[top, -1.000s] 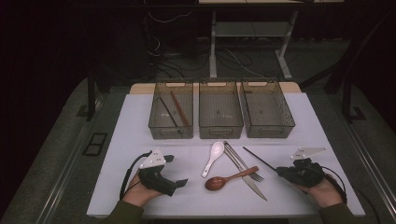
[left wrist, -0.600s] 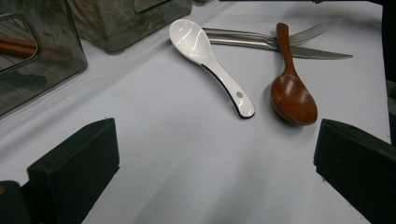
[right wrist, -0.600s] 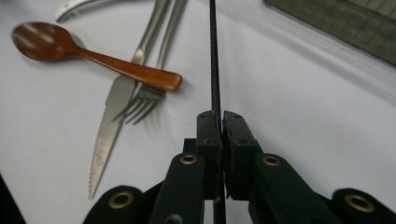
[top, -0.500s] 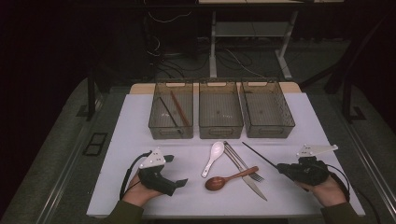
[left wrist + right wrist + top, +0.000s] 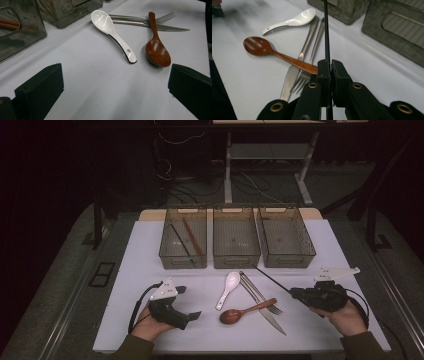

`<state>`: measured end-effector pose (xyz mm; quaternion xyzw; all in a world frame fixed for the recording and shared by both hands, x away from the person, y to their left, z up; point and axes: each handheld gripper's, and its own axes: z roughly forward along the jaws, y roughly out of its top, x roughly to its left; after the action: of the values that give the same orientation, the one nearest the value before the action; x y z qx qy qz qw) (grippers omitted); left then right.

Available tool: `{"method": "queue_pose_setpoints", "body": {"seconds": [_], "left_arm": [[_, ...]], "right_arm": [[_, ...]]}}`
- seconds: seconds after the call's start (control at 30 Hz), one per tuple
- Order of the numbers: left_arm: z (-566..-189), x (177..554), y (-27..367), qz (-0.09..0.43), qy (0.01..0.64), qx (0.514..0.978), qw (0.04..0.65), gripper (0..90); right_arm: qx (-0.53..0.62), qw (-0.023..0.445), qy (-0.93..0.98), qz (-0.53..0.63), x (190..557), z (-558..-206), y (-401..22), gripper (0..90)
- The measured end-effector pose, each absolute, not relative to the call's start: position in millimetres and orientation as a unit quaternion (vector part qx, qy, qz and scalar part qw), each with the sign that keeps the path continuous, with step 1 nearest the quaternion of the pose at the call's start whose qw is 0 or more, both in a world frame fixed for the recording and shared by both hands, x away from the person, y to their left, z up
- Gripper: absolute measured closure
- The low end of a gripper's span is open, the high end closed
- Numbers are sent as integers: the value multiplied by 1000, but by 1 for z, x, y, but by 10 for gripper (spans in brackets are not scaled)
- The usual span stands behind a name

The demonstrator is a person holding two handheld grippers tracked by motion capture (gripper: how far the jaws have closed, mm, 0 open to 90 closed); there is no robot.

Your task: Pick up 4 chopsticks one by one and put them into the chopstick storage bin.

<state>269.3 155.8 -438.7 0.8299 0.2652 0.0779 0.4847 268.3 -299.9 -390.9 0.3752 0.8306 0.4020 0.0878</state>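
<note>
In the high view we see our right tool at the lower right of the frame, its jaws pressed tight on a thin black chopstick. The stick runs from the jaws up and to the left, and its far tip ends just in front of the gap between the middle bin and the right bin. In the right gripper view the same chopstick rises straight up the centre of the frame from between the closed jaws, above the white table.

Our left tool sits at the lower left of the high view, resting on the table with its jaws spread wide and nothing between them. In the left gripper view the two black jaws stand far apart at the bottom corners.

At the centre of the high view lie a white ceramic spoon, a wooden spoon, a fork and a table knife. The wooden spoon's handle lies across the fork and knife. The left bin holds a brown chopstick and a dark one.
</note>
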Motion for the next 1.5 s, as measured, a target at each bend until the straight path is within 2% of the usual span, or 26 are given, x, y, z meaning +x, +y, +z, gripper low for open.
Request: {"method": "queue_pose_setpoints", "body": {"seconds": [1.5], "left_arm": [[-439,269,155,78,264,830,485,0]], "right_arm": [[337,92,834,427,334,-363,-216,853]]}}
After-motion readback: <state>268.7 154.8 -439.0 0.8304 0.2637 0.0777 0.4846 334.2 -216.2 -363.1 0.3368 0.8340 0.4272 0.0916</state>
